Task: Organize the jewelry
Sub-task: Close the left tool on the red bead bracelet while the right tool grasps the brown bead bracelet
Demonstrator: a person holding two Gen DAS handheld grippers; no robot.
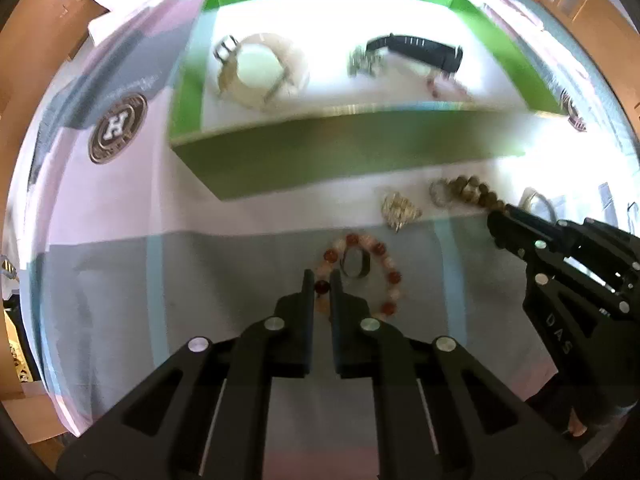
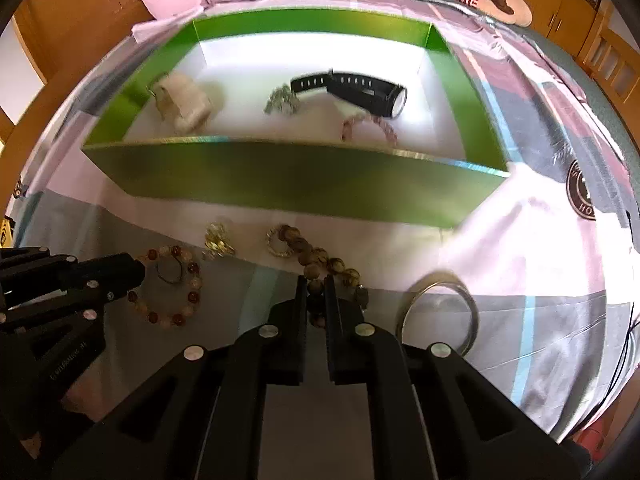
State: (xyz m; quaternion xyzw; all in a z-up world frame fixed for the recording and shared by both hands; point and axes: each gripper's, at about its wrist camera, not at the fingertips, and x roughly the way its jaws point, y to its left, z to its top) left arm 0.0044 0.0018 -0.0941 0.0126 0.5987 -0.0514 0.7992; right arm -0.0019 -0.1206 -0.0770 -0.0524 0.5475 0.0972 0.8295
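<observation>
- A red and peach bead bracelet (image 1: 356,276) is pinched by the left gripper (image 1: 322,282); its two black fingers are pressed together on one dark red bead.
- A brown wooden bead bracelet (image 2: 320,276) is pinched the same way by the right gripper (image 2: 316,292), with the fingers closed on a bead.
- Both bracelets are seen on the pink and grey bedsheet (image 2: 520,248), just in front of the green box with a white floor (image 1: 340,156).
- A dark ring (image 1: 354,264) is seen inside the red bracelet.
- A small gold piece (image 2: 218,240), a pale beaded ring (image 2: 278,244) and a big metal bangle (image 2: 440,316) are left outside.
- A black watch (image 2: 360,92), a silver chain (image 2: 282,100), a pink bracelet (image 2: 368,128) and a cream piece (image 2: 184,100) are already put in the box.
- About half the job is judged done.
</observation>
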